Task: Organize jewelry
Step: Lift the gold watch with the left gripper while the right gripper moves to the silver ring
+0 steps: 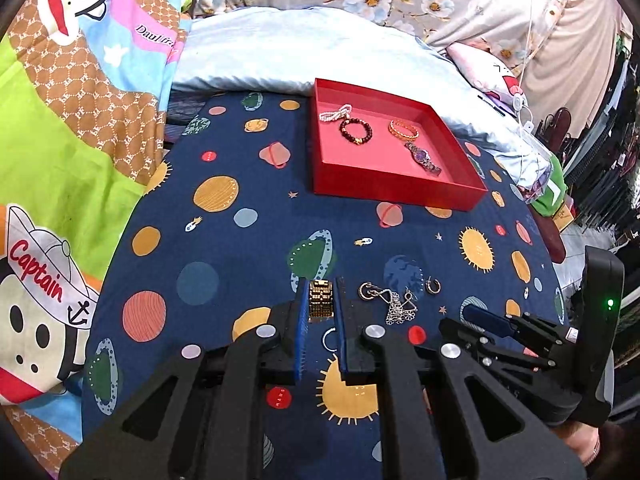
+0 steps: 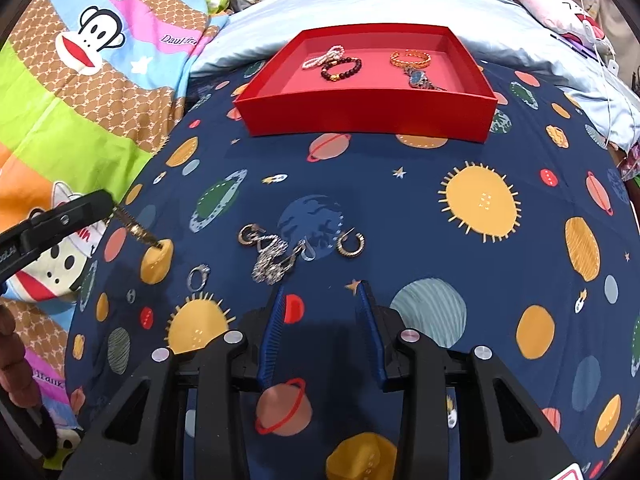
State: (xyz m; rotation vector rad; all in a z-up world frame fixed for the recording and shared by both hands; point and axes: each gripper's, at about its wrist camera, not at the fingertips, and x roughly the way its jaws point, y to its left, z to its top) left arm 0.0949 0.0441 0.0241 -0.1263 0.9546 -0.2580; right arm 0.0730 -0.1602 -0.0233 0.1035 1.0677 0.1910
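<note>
Hanging gold bracelet point(image 1: 320, 301) between left claw point(image 1: 320, 308) pads

Tray point(image 2: 366, 118) at twelve o'clock holding four pieces, apparently; chain tangle point(image 2: 272, 260) on the cloth point(image 2: 400, 208) at centre, hoop earring point(image 2: 350, 245) toward three o'clock.

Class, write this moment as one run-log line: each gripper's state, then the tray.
left gripper: shut on gold bracelet | right gripper: open, empty | red tray: four pieces inside
</note>
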